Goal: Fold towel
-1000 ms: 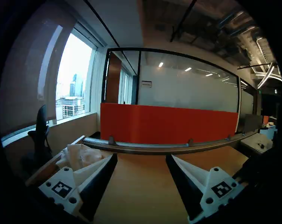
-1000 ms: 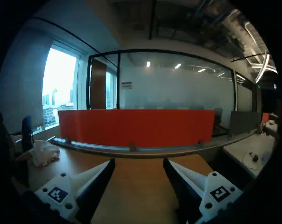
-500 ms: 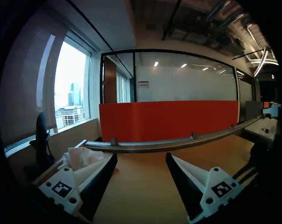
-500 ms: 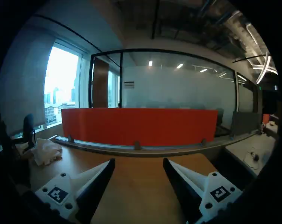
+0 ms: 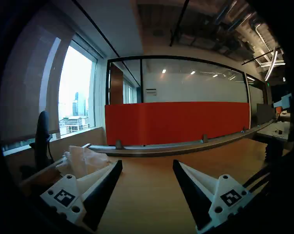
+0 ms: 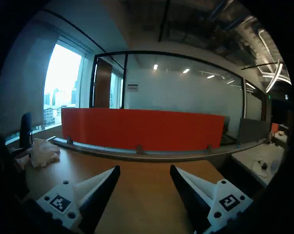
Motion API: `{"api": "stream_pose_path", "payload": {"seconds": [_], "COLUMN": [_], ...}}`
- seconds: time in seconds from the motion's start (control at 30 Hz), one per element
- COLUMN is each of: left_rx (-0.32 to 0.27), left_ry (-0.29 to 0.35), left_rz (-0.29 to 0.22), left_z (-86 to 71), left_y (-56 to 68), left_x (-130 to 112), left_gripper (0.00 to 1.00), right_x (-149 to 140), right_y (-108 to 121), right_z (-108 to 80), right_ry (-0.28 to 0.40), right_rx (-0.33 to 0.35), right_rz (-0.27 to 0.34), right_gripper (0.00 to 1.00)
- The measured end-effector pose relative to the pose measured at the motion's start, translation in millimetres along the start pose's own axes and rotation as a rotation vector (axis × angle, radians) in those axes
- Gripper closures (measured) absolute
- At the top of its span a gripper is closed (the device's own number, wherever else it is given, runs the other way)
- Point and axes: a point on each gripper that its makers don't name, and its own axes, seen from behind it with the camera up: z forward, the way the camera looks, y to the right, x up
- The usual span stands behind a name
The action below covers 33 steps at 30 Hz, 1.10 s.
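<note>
Where the wooden counter (image 5: 147, 187) reaches its far edge, an orange divider (image 5: 178, 121) on a metal rail (image 5: 162, 149) closes it off. Broad open wood lies ahead of both grippers. Towel (image 5: 82, 160) crumpled at the counter's left edge, just beyond the left gripper (image 5: 147, 161). Right gripper (image 6: 144, 167) well apart from the towel. Both pairs of fingers spread wide, pinching nothing.

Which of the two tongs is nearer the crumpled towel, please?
The left tongs: the towel lies close beside them, whereas from the right tongs it sits farther off.
</note>
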Motion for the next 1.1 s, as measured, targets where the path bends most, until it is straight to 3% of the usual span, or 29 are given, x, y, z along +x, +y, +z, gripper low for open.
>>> {"api": "stream_pose_path", "payload": {"seconds": [0.27, 0.6, 1.1], "left_rx": [0.018, 0.022, 0.039], "left_ry": [0.010, 0.003, 0.014], "left_rz": [-0.028, -0.049, -0.037], "left_z": [-4.4, -13.3, -19.4], "left_y": [-3.6, 6.0, 7.3], "left_x": [-29, -66, -91], "left_gripper": [0.04, 0.04, 0.04], "right_x": [-11, -32, -45], "right_y": [-6, -6, -3], "right_z": [7.8, 14.2, 15.9], "right_ry": [0.005, 0.003, 0.001], "right_rx": [-0.001, -0.010, 0.001], "right_rz": [-0.013, -0.022, -0.029], "right_gripper": [0.01, 0.01, 0.01]}}
